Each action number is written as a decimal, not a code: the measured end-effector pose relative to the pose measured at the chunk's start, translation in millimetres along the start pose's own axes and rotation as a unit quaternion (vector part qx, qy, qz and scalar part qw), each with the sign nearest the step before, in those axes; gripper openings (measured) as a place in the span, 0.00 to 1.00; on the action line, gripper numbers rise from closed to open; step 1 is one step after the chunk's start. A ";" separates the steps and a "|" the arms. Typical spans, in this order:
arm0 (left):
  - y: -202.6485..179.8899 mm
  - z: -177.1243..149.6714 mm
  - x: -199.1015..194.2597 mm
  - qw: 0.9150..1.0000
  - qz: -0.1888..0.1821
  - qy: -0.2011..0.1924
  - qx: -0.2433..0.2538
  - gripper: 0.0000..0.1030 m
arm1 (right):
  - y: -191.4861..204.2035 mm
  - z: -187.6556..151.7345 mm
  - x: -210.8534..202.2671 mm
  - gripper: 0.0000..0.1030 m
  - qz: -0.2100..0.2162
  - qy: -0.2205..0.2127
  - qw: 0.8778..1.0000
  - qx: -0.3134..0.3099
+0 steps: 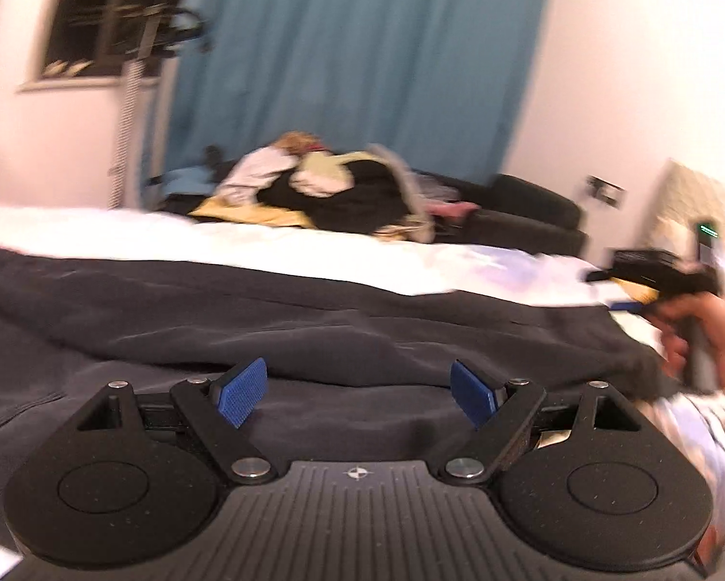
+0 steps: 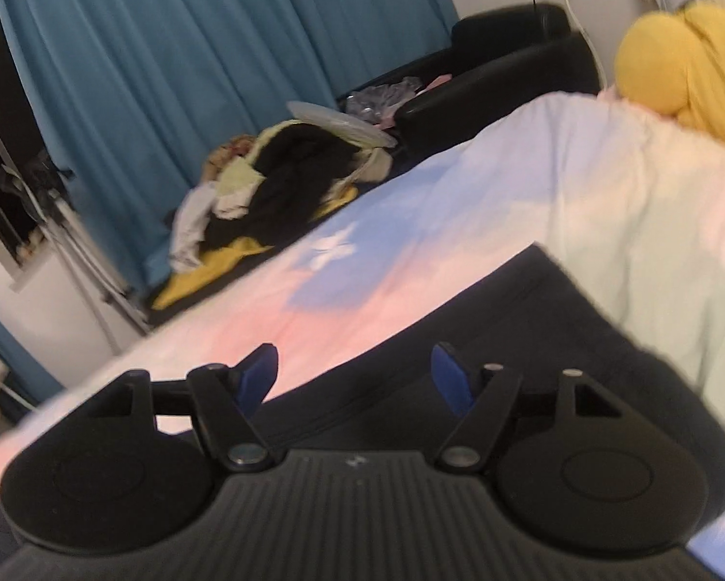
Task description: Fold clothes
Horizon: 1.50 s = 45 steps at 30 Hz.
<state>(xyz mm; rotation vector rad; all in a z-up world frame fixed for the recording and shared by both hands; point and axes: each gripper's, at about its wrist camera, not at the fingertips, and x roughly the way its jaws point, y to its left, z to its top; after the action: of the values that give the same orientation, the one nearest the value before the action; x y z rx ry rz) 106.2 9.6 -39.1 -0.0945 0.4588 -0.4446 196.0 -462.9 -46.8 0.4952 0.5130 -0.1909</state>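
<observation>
Dark garment (image 1: 265,319) lies spread on the bed (image 1: 217,237) — left gripper (image 1: 357,389) and right gripper (image 2: 355,373) hover spread, empty — next likely pinching an edge to fold.

Left gripper (image 1: 357,389) and right gripper (image 2: 355,375): jaws spread wide, empty, both low above the dark garment (image 1: 275,314).

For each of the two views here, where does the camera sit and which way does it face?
Left wrist: on the left gripper, low over the dark garment on the bed, facing the blue curtain; the person's right hand shows at right.
Right wrist: on the right gripper, tilted, over the same garment's edge, facing the curtain and yellow pillow; no body visible.
Shared: garment, bed, curtain, clothes pile, black sofa. Both grippers open.
</observation>
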 end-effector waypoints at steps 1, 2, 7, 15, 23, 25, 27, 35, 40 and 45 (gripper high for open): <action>-4.0 -2.6 3.7 1.000 -0.007 0.005 0.008 0.83 | 4.2 -2.2 6.2 0.69 -0.001 0.001 1.000 -0.016; -7.9 -5.6 8.4 1.000 -0.011 0.012 0.019 0.83 | 10.0 -5.2 12.8 0.69 0.001 0.005 0.999 -0.036; -17.0 -17.8 30.0 0.998 -0.006 0.028 0.062 0.82 | 54.2 -25.7 48.0 0.69 0.029 0.015 0.980 -0.194; -23.8 -26.8 46.2 0.994 -0.065 0.032 0.083 0.82 | 101.5 -37.8 73.7 0.73 0.186 0.048 0.946 -0.261; -27.5 -36.6 57.8 0.993 -0.044 0.028 0.104 0.77 | 126.2 -60.9 100.8 0.40 0.157 0.121 0.928 -0.316; -32.6 -40.0 58.3 0.991 -0.018 0.014 0.132 0.64 | 128.9 -61.5 98.6 0.22 0.153 0.126 0.929 -0.313; -34.4 -41.8 60.9 0.989 -0.010 0.020 0.146 0.38 | 136.4 -56.3 89.0 0.08 0.134 0.108 0.937 -0.303; -35.7 -39.7 54.6 0.986 -0.050 0.056 0.148 0.05 | 143.0 -47.3 99.9 0.05 0.095 0.071 0.954 -0.274; -32.2 -41.3 53.8 0.986 -0.061 0.062 0.140 0.05 | 138.1 -68.5 119.7 0.06 0.086 0.079 0.951 -0.286; -21.1 -36.1 46.7 0.992 -0.067 0.050 0.098 0.12 | 136.4 -50.4 82.2 0.15 0.100 0.052 0.964 -0.240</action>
<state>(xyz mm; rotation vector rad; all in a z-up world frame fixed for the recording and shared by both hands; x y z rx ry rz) 119.3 -29.3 -86.5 0.0879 0.5074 -0.6254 285.4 -324.1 -72.0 0.0792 0.5850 0.1554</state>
